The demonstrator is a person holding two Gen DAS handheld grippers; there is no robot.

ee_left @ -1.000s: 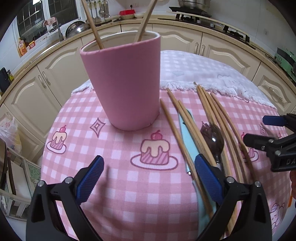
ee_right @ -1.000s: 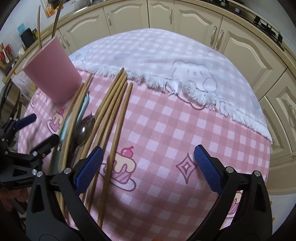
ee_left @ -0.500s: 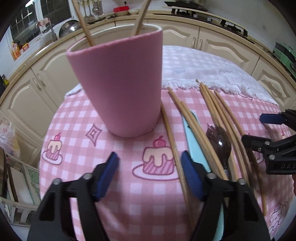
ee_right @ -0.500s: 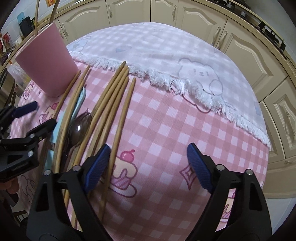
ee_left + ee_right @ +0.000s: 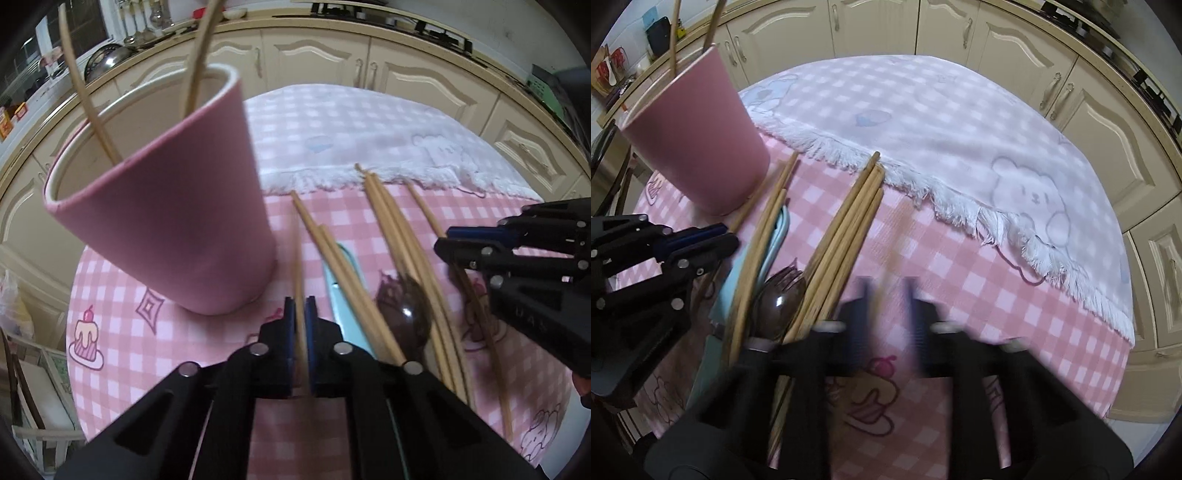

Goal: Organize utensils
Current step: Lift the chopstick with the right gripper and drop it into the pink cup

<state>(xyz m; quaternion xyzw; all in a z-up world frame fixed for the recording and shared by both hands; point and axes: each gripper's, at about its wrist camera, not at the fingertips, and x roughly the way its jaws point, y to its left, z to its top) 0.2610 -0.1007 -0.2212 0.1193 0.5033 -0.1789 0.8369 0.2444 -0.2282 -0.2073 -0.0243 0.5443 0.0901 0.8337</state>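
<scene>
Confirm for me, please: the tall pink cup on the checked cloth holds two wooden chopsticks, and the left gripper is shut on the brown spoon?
Not quite. The tall pink cup does hold two, but the left gripper is shut on a single wooden chopstick, as the left wrist view shows. The brown spoon lies untouched among the other chopsticks.

A home kitchen: cream cabinets (image 5: 314, 55) with arched panel doors run along the wall, ladles (image 5: 129, 22) hang by a window, a gas hob (image 5: 424, 29) sits on the counter, and a pink cake-print cloth (image 5: 122, 354) covers the tabletop.
</scene>
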